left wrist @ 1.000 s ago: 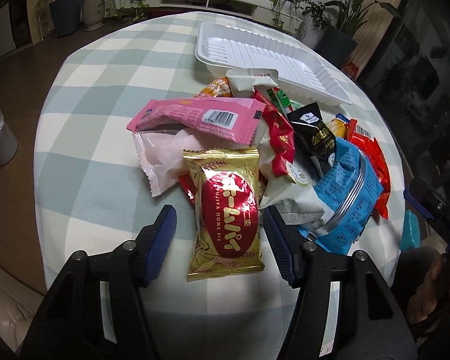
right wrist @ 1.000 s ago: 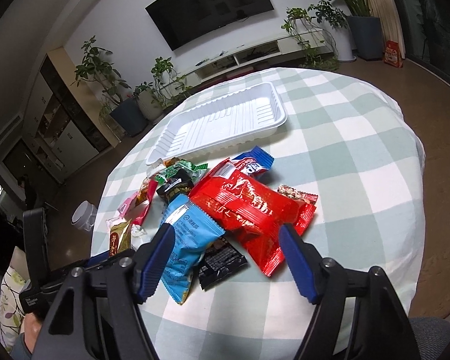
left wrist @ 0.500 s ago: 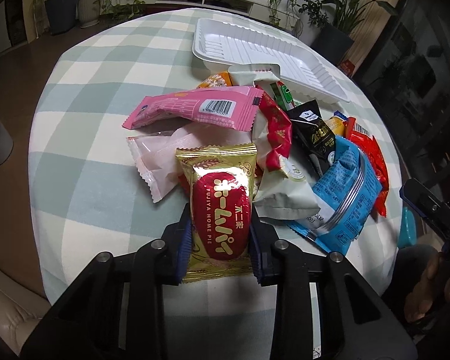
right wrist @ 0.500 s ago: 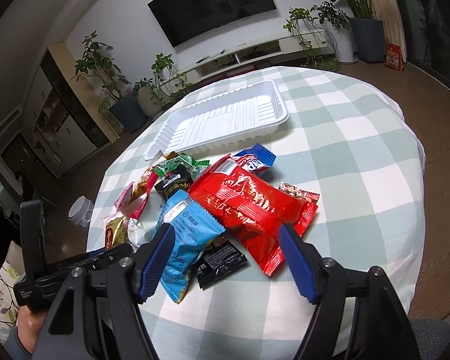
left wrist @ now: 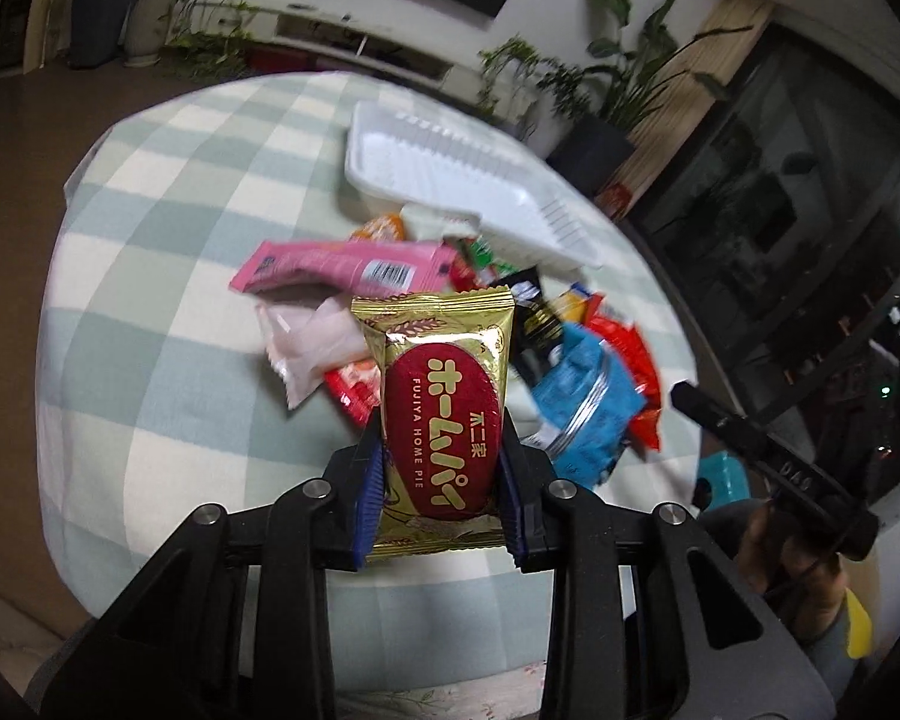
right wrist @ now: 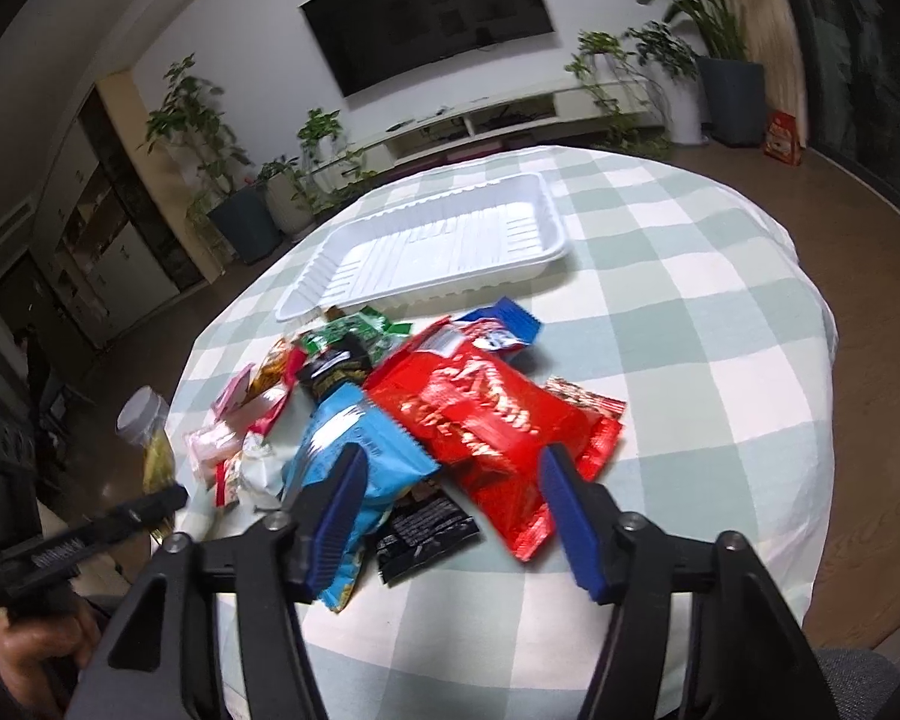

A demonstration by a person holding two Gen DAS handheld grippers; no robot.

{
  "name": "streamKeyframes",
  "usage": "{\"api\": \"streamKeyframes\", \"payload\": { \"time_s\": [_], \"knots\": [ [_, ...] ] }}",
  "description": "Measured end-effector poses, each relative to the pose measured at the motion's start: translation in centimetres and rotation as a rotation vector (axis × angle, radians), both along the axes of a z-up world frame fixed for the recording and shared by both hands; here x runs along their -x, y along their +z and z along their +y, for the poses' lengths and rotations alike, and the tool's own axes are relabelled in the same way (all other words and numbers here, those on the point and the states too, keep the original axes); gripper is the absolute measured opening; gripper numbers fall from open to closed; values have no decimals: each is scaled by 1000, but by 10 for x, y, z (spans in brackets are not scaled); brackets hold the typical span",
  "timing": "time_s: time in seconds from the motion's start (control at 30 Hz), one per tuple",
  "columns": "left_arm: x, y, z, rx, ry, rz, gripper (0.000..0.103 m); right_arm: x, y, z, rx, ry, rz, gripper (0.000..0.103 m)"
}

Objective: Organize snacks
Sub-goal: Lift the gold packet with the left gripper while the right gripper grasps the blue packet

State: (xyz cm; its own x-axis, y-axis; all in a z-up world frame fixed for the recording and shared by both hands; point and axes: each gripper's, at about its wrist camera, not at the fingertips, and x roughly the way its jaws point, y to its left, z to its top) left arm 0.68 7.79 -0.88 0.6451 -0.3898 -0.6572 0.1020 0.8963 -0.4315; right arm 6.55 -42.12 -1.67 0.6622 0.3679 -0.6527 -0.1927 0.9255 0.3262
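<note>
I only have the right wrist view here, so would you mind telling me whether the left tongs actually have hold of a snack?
Observer: Yes, the left tongs are shut on the gold Home Pie packet, gripping its two long edges.
Operator: Thank you. Is it off the pile?
Observer: It appears lifted; the pink packet and the pale pink packet lie behind and below it.
Operator: Is anything in the tray yet?
Observer: No, the white tray holds nothing in the left view either.
</note>
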Motion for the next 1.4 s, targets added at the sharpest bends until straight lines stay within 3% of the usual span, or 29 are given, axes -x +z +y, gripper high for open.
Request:
{"api": "streamKeyframes", "payload": {
  "time_s": [0.13,0.23,0.3,0.4,0.7,1.03,1.17,1.3,1.4],
  "knots": [
    [4,4,5,38,-6,-39,29,7,5,13,-23,84,-23,58],
    [5,4,7,53,-2,-49,29,7,-4,16,-110,112,58,58],
    [5,4,7,61,-8,-53,29,6,-21,19,-182,121,166,58],
    [3,2,5,53,-18,-54,29,6,-37,25,-217,115,255,58],
    [5,1,8,80,-34,-71,29,-10,-43,35,-360,33,336,58],
    [6,1,7,92,-39,-74,30,-19,-31,37,-329,-102,340,58],
    [6,1,6,95,-42,-76,30,-24,-17,46,-238,-103,303,59],
    [6,1,7,101,-39,-77,30,-30,-11,56,-111,-105,279,71],
    [6,1,7,104,-42,-77,30,-33,-9,62,-44,-110,259,74]
  ]
}}
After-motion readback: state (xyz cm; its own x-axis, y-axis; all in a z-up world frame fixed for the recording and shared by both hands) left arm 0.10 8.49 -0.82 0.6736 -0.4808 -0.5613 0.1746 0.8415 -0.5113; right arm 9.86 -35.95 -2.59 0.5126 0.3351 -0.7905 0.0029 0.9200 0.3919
